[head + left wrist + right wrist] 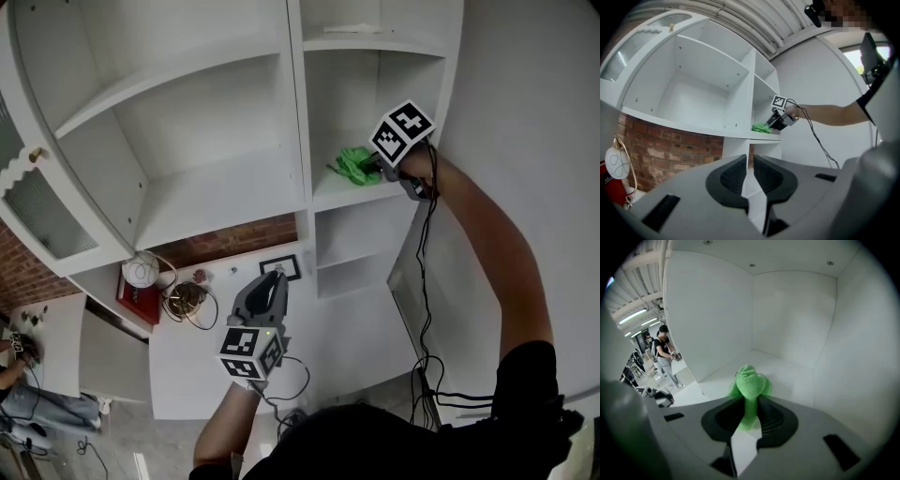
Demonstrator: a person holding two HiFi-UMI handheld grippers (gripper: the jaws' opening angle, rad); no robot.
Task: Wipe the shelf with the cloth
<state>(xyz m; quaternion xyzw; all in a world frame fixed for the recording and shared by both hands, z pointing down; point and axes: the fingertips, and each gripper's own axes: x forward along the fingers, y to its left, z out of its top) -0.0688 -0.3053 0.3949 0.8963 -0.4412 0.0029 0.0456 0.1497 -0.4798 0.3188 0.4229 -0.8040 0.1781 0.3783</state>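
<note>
The right gripper [749, 420] has its jaws clamped on the bunched green cloth [750, 383], which lies on a board in the right-hand column of the white shelf [349, 194], near the board's front edge. The left gripper [749, 174] is held low in front of the shelf, jaws drawn together on nothing. The print on the red box [138, 298] below the shelf is too small to read.
</note>
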